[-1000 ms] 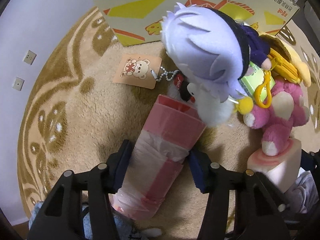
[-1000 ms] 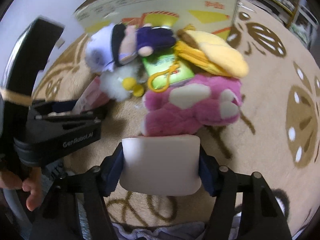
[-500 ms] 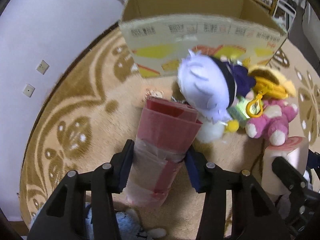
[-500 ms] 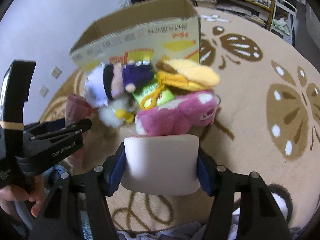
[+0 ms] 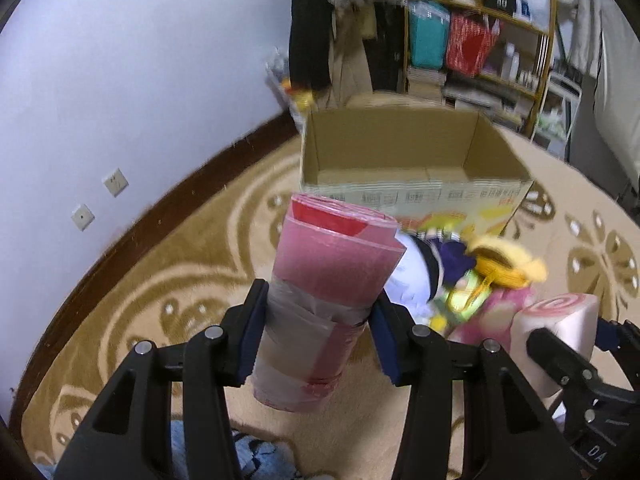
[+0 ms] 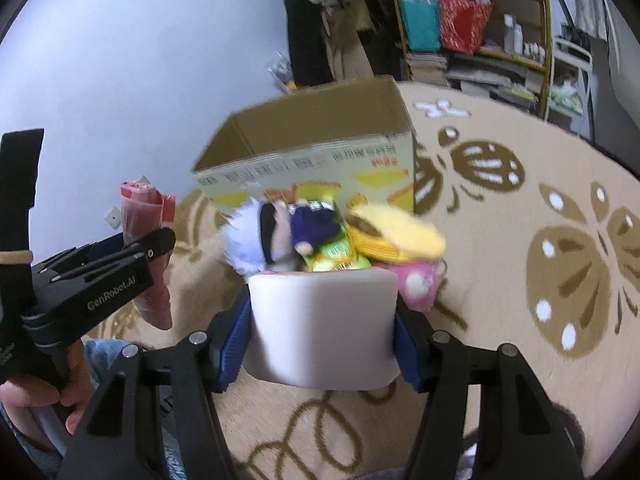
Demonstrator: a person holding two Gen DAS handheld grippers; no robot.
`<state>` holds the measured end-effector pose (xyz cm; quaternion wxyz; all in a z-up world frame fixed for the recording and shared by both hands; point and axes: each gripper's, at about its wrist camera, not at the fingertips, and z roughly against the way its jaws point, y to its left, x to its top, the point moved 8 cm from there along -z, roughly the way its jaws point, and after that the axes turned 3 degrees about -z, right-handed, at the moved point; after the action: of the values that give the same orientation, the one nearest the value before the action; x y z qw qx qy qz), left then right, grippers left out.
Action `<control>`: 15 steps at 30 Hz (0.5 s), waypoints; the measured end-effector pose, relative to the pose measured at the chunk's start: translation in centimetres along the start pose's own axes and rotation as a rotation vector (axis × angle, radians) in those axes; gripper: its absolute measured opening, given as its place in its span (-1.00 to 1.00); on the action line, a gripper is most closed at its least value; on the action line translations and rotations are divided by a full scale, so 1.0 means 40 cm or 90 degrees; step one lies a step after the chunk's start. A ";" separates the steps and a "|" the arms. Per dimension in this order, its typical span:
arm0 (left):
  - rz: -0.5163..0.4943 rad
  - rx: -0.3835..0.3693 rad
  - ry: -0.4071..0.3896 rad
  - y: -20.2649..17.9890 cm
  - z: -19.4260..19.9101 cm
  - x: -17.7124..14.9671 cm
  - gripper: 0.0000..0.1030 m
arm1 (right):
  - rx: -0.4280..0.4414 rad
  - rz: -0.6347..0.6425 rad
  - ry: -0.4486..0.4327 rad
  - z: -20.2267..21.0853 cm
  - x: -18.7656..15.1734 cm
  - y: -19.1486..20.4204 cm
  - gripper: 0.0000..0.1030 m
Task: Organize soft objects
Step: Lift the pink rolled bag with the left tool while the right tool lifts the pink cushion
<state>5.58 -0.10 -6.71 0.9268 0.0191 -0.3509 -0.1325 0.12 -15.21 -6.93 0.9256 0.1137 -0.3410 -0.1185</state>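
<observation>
A pink roll of wrapped plastic (image 5: 332,264) stands between the pads of my left gripper (image 5: 320,316), which is shut on its lower half and holds it off the rug. My right gripper (image 6: 322,332) is shut on a white foam cake roll (image 6: 320,300); its pink swirl end (image 5: 556,312) shows in the left wrist view. Beyond both lies a pile: a lavender-haired doll (image 6: 256,240), a green packet (image 6: 336,252), a yellow plush (image 6: 400,236) and a pink plush (image 6: 420,284). Behind the pile an open cardboard box (image 6: 320,160) shows nothing inside.
A beige rug with brown patterns (image 6: 560,260) covers the floor. The lilac wall (image 5: 140,100) with two sockets runs along the left. Crowded shelves (image 6: 480,40) and hanging clothes stand behind the box. A hand (image 6: 72,392) grips the left tool. Blue fabric (image 5: 256,456) lies below.
Both grippers rose and tipped upward with the pink roll and the foam roll in them. The box's open top and the room behind came into view, and the pile dropped lower in frame.
</observation>
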 end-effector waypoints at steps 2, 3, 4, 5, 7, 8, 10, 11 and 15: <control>0.005 0.005 -0.023 0.019 0.015 0.017 -0.08 | 0.007 0.013 -0.020 0.011 0.011 0.011 0.28; 0.006 0.005 -0.027 0.025 0.019 0.022 -0.08 | 0.013 0.019 -0.031 0.017 0.018 0.018 0.28; 0.005 0.007 -0.030 0.034 0.024 0.027 -0.08 | 0.017 0.024 -0.039 0.020 0.023 0.023 0.28; 0.004 0.009 -0.035 0.043 0.028 0.031 -0.08 | 0.019 0.029 -0.045 0.024 0.027 0.029 0.28; 0.005 0.009 -0.049 0.052 0.042 0.041 -0.08 | 0.022 0.040 -0.056 0.029 0.036 0.040 0.28; 0.007 0.007 -0.055 0.055 0.050 0.047 -0.08 | 0.024 0.044 -0.060 0.031 0.040 0.045 0.28; 0.007 0.007 -0.067 0.070 0.061 0.059 -0.08 | 0.022 0.053 -0.069 0.031 0.050 0.050 0.28; 0.008 0.005 -0.069 0.069 0.065 0.065 -0.08 | 0.024 0.054 -0.075 0.032 0.059 0.053 0.28; 0.005 0.005 -0.089 0.077 0.081 0.097 -0.08 | 0.033 0.049 -0.092 0.028 0.089 0.050 0.28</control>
<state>6.98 2.03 -1.38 0.9005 0.0119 -0.4153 -0.1286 2.28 -14.52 -3.37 0.8992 0.1157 -0.4140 -0.0822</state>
